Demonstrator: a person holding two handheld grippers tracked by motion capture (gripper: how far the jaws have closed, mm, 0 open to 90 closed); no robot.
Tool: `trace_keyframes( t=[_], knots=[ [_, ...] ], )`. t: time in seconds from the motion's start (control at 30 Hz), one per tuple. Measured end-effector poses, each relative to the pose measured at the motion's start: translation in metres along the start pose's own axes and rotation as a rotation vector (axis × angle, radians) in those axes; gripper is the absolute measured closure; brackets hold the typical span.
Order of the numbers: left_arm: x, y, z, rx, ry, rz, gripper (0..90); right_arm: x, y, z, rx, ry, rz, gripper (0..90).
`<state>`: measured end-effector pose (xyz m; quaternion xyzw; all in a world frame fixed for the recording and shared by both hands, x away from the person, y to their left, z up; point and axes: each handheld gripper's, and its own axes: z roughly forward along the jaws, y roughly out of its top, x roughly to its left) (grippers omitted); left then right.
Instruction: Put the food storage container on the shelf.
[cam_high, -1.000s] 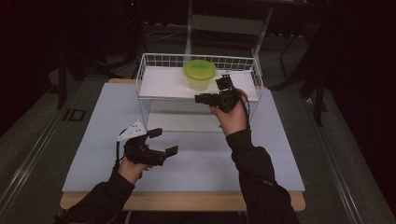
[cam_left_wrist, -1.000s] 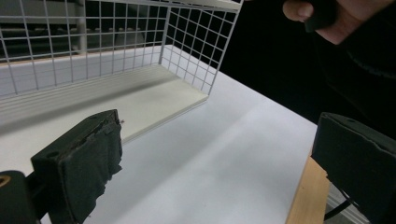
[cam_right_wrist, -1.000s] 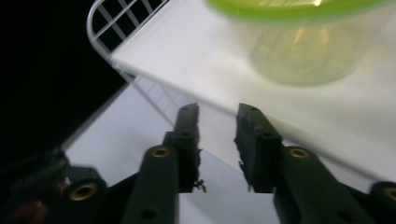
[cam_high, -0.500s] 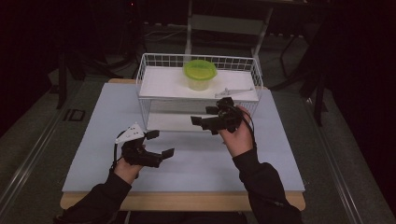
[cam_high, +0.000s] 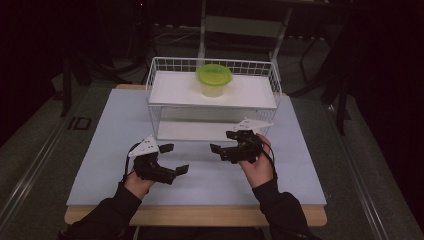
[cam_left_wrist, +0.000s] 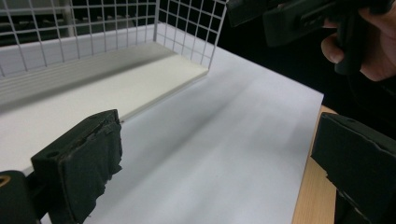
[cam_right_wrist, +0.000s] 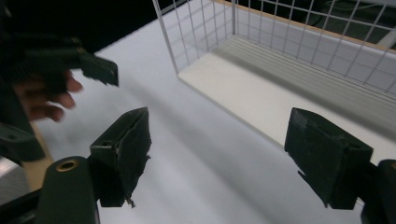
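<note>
Green-lidded and pale-bodied, the plastic container (cam_high: 213, 81) stands on the upper shelf of the white wire basket (cam_high: 156, 95), well beyond both my sets of jaws and a little to the left of my right pair. From the high view, my left gripper (cam_high: 171, 160) and right gripper (cam_high: 220, 144) hover over the light-blue mat (cam_high: 110, 130) in front of the basket, both spread apart and holding nothing.

From the left gripper view, my black padded jaws stand wide with bare mat between them; the basket's lower white shelf (cam_left_wrist: 93, 93) runs ahead and to the left, its corner post just past my left jaw. The other hand (cam_left_wrist: 369, 46) hangs above my right jaw.

From the right gripper view, my jaws gape over the mat, the basket's wire corner (cam_right_wrist: 168, 42) ahead between them and its shelf beyond my right jaw.

I judge the container light, stiff and somewhat slick; a hold across the body under the lid rim looks safest. The basket's wire rim is the edge to clear; above the basket, room looks open.
</note>
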<state>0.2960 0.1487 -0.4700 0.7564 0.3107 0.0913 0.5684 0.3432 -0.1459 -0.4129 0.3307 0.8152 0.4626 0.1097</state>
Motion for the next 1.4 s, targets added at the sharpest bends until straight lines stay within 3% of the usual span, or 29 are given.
trace_keyframes(
  t=[0.27,0.53,0.9,1.17,1.4],
  knots=[
    [-0.001,-0.002,0.002,0.013,-0.007,0.008,2.4,0.003,-0.024,0.008,0.034,-0.025,-0.048,20.3],
    [-0.002,-0.005,0.005,0.030,-0.005,0.020,2.4,-0.001,-0.044,0.009,0.053,-0.049,-0.051,20.3],
    [-0.003,-0.008,0.005,0.041,-0.017,0.033,2.4,-0.002,-0.064,-0.002,0.030,-0.060,-0.067,19.2],
    [-0.006,-0.009,0.004,0.044,-0.003,0.067,2.4,-0.006,-0.079,-0.001,0.060,-0.088,-0.087,19.1],
    [-0.008,-0.010,0.002,0.036,-0.010,0.069,2.4,-0.009,-0.083,0.005,0.089,-0.104,-0.099,19.0]
  ],
)
